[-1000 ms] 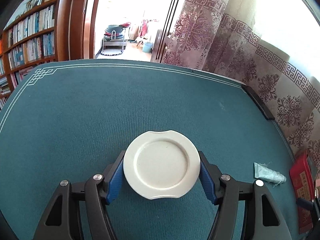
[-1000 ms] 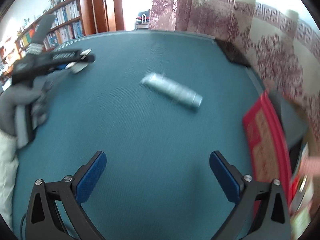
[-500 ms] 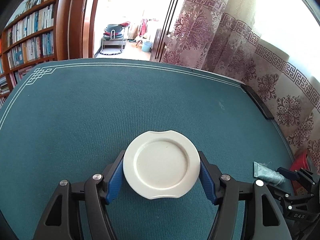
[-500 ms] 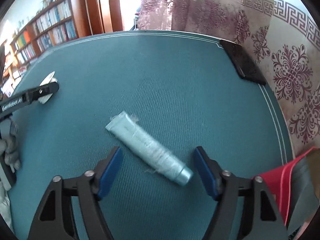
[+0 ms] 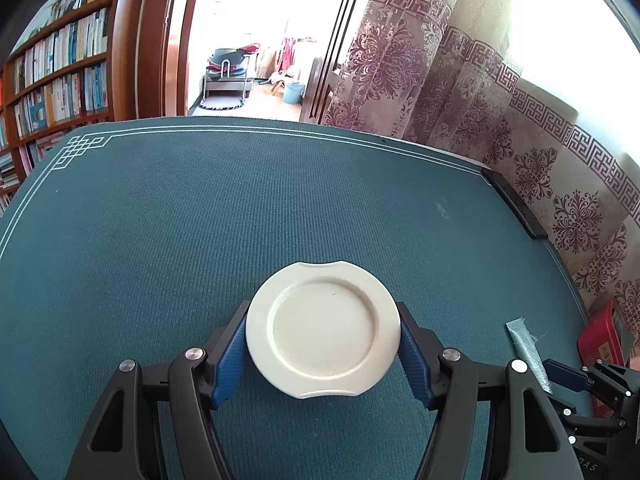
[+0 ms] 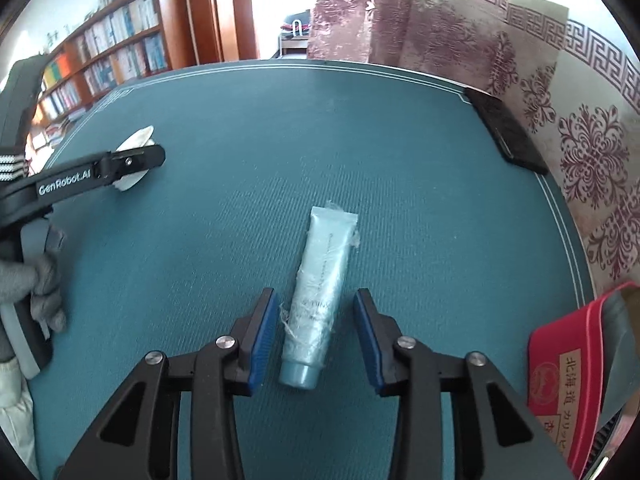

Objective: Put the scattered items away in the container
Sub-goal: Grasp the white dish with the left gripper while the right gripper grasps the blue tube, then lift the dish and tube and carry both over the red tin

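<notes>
My left gripper (image 5: 323, 350) clamps the round white ceramic plate (image 5: 322, 330); my right gripper (image 6: 314, 338), jaws just closing, straddles the pale blue plastic tube (image 6: 318, 292) without touching, on the green tabletop (image 6: 320, 140).

Left gripper (image 5: 323, 350) clamps its load steady; right gripper (image 6: 316, 334), jaws just closing (pads not yet touching), angles downward.
</notes>
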The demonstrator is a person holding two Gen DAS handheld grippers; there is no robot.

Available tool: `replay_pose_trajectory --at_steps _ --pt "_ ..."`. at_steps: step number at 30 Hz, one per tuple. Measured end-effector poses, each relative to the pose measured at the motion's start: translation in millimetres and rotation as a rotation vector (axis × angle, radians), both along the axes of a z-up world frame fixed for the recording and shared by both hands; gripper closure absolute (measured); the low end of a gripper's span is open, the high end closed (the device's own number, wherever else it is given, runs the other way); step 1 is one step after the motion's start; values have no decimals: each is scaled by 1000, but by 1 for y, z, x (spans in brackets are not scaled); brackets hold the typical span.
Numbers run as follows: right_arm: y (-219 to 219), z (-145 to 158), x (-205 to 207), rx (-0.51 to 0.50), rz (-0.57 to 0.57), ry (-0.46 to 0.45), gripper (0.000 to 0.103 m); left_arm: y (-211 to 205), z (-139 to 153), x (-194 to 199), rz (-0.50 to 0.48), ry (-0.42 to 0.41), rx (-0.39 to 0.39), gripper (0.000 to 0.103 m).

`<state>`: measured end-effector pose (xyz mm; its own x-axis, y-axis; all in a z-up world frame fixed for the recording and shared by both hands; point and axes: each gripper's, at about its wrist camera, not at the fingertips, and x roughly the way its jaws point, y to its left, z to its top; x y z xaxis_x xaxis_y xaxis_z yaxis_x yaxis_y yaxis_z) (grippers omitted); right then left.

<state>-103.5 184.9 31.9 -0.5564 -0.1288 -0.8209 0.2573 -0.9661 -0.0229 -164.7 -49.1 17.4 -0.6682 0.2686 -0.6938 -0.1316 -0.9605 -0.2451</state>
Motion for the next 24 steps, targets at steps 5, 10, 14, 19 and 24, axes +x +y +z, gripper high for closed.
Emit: replay_pose_trajectory --at_steps 5,10,14,19,24 --pt "6 0 8 -70 -13 -10 79 6 1 2 -6 4 -24 35" --pt "15 9 23 -156 -30 -1 79 18 4 6 -37 14 -39 35" --pt "21 17 35 -204 -38 6 79 25 4 7 -57 16 -47 35" --pt "31 25 52 -241 -57 20 79 30 8 12 -74 25 -43 35" --pt "36 34 67 -252 -73 42 79 38 18 20 -100 50 -40 35"
